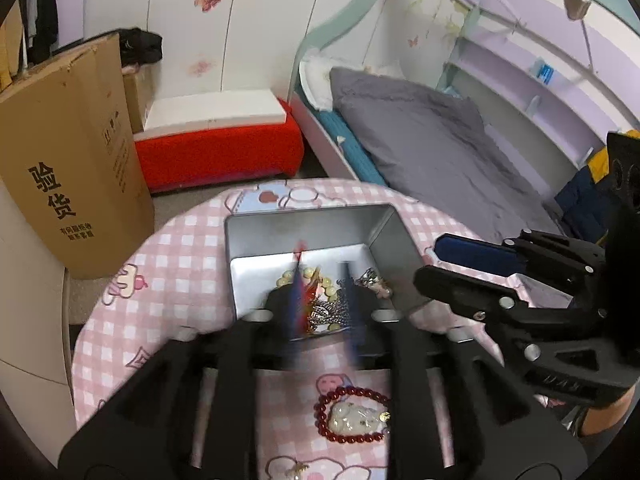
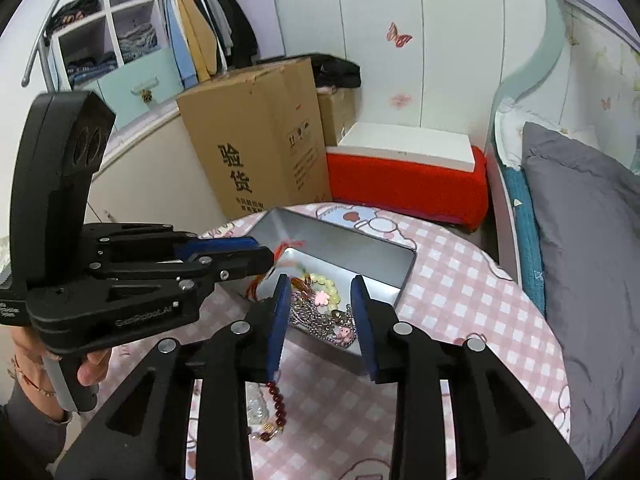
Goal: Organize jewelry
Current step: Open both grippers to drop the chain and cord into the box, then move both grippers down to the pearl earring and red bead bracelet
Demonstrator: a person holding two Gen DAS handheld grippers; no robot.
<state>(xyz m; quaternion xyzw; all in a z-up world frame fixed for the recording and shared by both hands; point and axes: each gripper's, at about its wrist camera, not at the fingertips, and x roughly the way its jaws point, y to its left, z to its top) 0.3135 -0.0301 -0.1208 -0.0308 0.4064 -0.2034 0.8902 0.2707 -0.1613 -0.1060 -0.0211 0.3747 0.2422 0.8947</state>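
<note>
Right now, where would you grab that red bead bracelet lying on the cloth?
Probably from above, fingers straddling one stretch of the red bracelet on its right side. It lies flat on the cloth, and the white pendant fills its middle.

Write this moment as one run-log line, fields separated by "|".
left gripper: open, over tin | right gripper: open, empty | red bead bracelet: on tablecloth, outside tin

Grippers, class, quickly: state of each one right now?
Left gripper: open, over the tin, gripping nothing.
Right gripper: open, above the tin's jewelry, gripping nothing.
</note>
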